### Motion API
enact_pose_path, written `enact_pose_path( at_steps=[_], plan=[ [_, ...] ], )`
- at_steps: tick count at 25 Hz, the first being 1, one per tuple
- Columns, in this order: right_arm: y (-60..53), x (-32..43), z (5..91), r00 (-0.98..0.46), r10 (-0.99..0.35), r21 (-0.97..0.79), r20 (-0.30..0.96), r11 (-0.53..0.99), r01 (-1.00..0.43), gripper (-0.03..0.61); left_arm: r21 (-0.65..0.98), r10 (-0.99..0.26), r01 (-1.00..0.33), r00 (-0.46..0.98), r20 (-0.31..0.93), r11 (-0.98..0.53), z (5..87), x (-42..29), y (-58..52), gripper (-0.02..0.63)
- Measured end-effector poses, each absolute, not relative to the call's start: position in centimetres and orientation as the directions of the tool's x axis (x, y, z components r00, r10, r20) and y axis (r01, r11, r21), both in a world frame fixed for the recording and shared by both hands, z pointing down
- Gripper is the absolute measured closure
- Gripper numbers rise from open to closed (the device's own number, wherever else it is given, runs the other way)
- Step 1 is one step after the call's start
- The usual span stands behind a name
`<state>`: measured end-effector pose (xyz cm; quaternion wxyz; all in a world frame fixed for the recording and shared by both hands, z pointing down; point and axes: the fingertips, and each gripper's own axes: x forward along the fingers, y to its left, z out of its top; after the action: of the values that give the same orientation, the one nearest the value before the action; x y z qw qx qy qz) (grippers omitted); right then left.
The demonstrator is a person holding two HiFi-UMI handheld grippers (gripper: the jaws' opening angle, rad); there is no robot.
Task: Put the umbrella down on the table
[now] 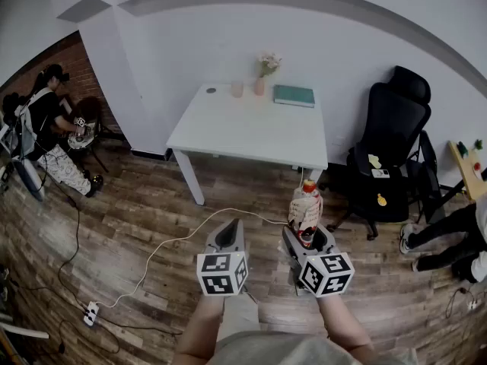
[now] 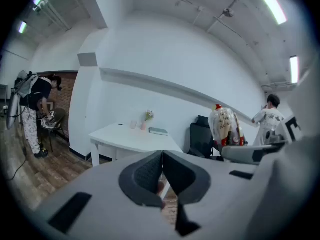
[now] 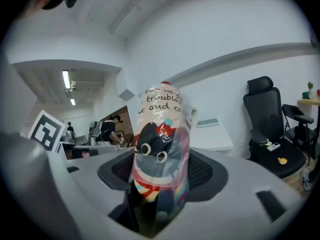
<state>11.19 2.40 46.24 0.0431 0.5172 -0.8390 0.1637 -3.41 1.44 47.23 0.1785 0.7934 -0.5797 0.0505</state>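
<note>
The right claw (image 1: 306, 240) is clamped on the umbrella (image 1: 306, 206), its two pads pressing the folded bundle from either side with the jaws spread wide around it. The umbrella, in a clear sleeve with a cartoon print, stands upright out of that claw, red tip on top, in the air above the wooden floor (image 1: 152, 204) and not on the table (image 1: 251, 131). In the right gripper view the umbrella (image 3: 160, 149) fills the gap of the right claw (image 3: 161, 170) and hides most of what lies straight ahead. The left claw (image 1: 227, 238) is held just beside the right one, on its left, and is clenched with nothing in it; the left gripper view shows its pads (image 2: 150, 170) meeting along one line at the left claw (image 2: 162, 156), with the umbrella (image 2: 223, 126) off to its right. The white table lies ahead of both claws, apart from them. At its far edge are a cup (image 1: 237, 89), a vase (image 1: 261, 82) of flowers and a green book (image 1: 294, 95). A black chair (image 1: 396, 147) stands ahead and to the right of the right claw. A white cable (image 1: 175, 242) runs over the floor to the left of the left claw.
</note>
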Motion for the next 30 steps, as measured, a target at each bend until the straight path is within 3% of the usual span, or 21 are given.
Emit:
enact_pose_path(
  at_steps=[9, 30],
  plan=[
    [16.4, 14.2, 45.9, -0.481, -0.841, -0.265, 0.247, 0.419, -0.869, 0.31, 0.202, -0.902, -0.944, 0.314, 0.297, -0.262, 45.9, -0.1, 16.4, 0.606],
    [23.3, 12.4, 43.5, -0.497, -0.85, -0.278, 0.175, 0.442, -0.853, 0.31, 0.161, -0.921, -0.959, 0.27, 0.283, -0.232, 44.4, -3.2, 23.8, 0.606]
  ],
)
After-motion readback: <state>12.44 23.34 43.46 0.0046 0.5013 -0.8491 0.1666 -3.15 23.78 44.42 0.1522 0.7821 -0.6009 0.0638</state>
